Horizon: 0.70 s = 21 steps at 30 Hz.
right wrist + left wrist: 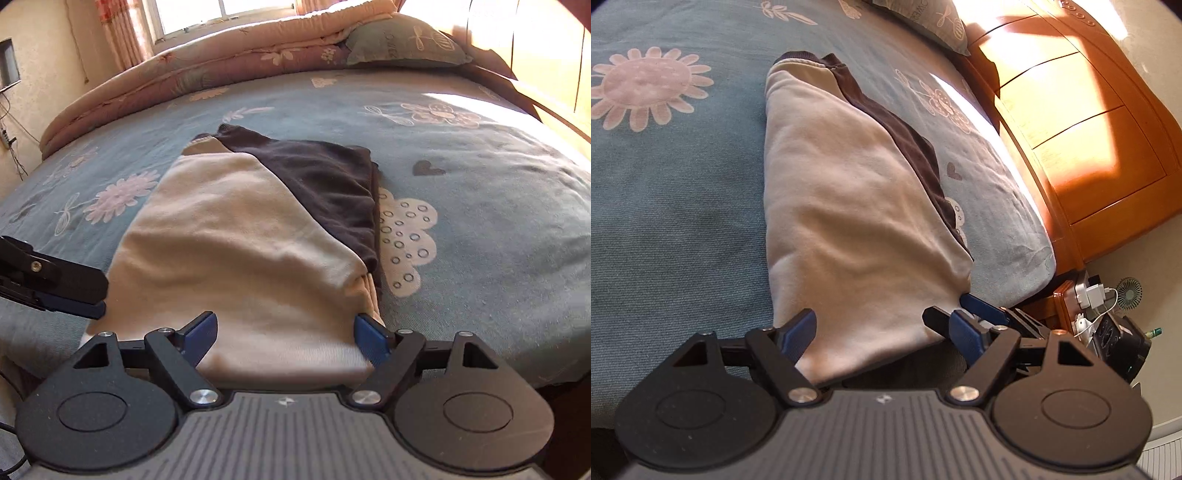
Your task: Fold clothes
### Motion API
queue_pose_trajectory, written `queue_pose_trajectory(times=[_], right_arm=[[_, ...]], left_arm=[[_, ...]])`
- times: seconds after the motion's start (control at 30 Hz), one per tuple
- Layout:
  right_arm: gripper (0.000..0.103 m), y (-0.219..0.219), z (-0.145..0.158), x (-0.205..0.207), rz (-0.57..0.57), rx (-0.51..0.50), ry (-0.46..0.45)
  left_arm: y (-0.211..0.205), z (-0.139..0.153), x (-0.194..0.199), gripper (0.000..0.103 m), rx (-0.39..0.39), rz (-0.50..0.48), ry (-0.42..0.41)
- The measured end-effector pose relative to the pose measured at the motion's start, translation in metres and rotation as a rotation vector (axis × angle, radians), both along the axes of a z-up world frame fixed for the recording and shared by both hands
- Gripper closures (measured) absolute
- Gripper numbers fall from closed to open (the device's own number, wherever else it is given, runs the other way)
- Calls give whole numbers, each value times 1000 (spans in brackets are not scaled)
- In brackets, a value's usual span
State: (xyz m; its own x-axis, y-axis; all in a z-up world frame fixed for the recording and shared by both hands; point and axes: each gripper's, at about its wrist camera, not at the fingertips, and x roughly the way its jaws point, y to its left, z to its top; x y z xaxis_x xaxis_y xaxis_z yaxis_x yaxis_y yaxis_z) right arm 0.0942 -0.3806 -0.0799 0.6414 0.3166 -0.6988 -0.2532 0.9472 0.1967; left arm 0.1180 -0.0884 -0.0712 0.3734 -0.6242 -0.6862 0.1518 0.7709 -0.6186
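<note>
On the blue bed (480, 192) lies a folded cream and brown top (240, 236). Both the left gripper (882, 326) and right gripper (286, 334) have fingers spread wide around its near edge.

The near edge of the folded top (236, 240) is hidden under the right gripper (284, 336) at 6 o'clock. The small things on the bedside stand (1108, 317) (at 4 o'clock) are too tiny to tell apart

Home bedroom, floral bedsheet (480, 192), pillow (402, 44), wooden headboard (1082, 122), curtained window (192, 14)
</note>
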Motion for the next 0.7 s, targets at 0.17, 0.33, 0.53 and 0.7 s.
queue_pose_trajectory(times=[0.17,0.33,0.53,0.7], right_arm=[[18,-2,12,-6,14,25,-9],[18,9,20,-2,45,24,-39],[18,11,22,0,57,29,-45],[18,-8,24,8,28,69,-40]], left_arm=[[-4,11,8,24,-14,-13,-78],[-3,21,36,24,-28,10,-121],[-5,-4,65,25,-12,68,-47],[1,21,87,24,-24,53,-133]])
